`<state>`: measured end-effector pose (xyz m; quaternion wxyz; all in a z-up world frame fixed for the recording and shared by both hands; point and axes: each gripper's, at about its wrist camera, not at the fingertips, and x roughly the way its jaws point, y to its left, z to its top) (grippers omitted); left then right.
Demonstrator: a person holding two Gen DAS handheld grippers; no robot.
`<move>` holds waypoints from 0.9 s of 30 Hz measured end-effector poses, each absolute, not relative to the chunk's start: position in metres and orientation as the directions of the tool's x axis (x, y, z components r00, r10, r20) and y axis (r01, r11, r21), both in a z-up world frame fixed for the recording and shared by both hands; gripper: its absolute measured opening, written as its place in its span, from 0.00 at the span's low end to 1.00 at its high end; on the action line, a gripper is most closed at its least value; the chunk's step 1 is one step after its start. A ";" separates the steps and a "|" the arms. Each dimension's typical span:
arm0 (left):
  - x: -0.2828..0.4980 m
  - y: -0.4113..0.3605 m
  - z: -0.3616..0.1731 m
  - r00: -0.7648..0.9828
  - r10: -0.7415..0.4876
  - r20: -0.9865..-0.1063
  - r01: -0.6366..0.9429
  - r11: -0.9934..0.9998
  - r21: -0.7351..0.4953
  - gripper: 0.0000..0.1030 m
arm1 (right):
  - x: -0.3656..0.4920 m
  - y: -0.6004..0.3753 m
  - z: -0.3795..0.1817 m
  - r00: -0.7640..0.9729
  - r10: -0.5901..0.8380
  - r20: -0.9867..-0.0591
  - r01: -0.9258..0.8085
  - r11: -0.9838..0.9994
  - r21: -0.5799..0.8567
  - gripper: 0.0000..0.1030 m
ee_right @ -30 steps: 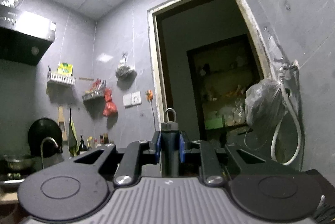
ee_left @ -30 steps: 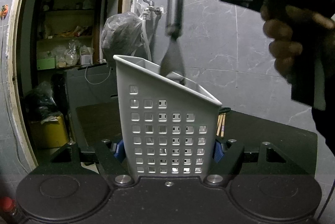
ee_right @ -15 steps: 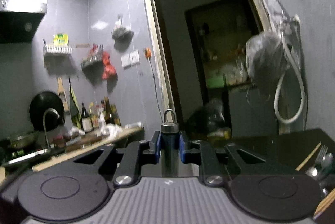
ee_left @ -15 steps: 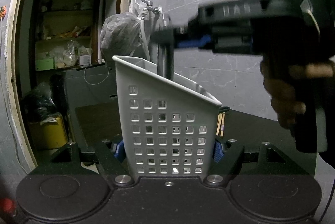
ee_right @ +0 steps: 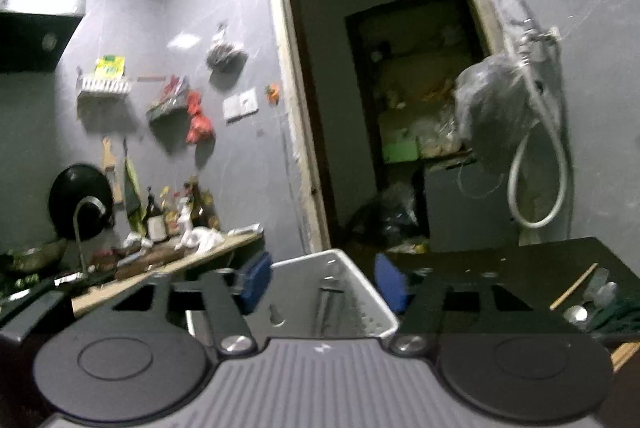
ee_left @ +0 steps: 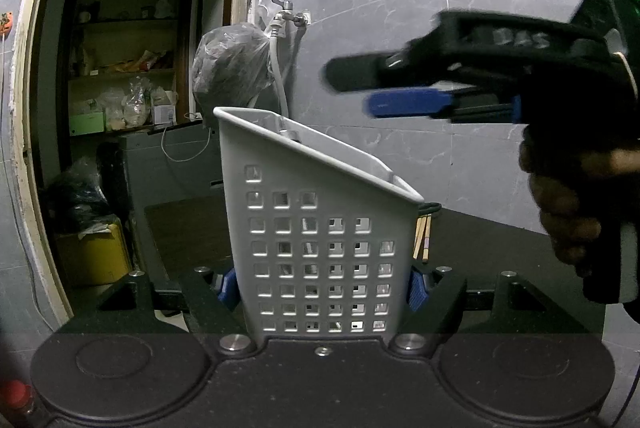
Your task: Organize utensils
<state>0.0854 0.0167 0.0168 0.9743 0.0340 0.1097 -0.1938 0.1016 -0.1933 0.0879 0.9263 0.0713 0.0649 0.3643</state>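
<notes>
Two tools, left tool (ee_left: 322, 288) clamping caddy (ee_left: 320, 228), right tool (ee_right: 316, 284) just opened wide, empty above rim

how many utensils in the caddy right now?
1 visible: a metal utensil handle standing inside the white perforated plastic caddy, its tip just showing at the rim. More may sit hidden behind the walls.

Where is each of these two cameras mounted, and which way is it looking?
Left wrist: rides the left tool, facing the grey basket it clamps; the right tool and a hand show.
Right wrist: rides the right tool, just opened and empty, looking over the basket toward the doorway.
Shared: basket, hanging bag, doorway.
</notes>
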 end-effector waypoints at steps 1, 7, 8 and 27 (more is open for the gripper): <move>0.086 0.017 0.017 0.900 -0.371 -0.227 0.386 0.922 0.022 0.74 | 0.099 -0.200 0.087 0.742 0.668 -0.052 -0.649 0.736 0.193 0.78; 0.085 0.018 0.017 0.900 -0.372 -0.229 0.386 0.922 0.017 0.74 | 0.093 -0.238 0.083 0.871 0.489 -0.046 -0.468 0.855 0.222 1.00; 0.085 0.017 0.017 0.900 -0.372 -0.229 0.386 0.923 0.017 0.74 | 0.096 -0.244 0.080 0.890 0.450 -0.075 -0.425 0.876 0.228 1.00; 0.085 0.018 0.016 0.900 -0.373 -0.227 0.387 0.922 0.021 0.74 | 0.197 -0.253 0.000 0.832 0.154 -0.533 -0.196 0.980 -0.023 1.00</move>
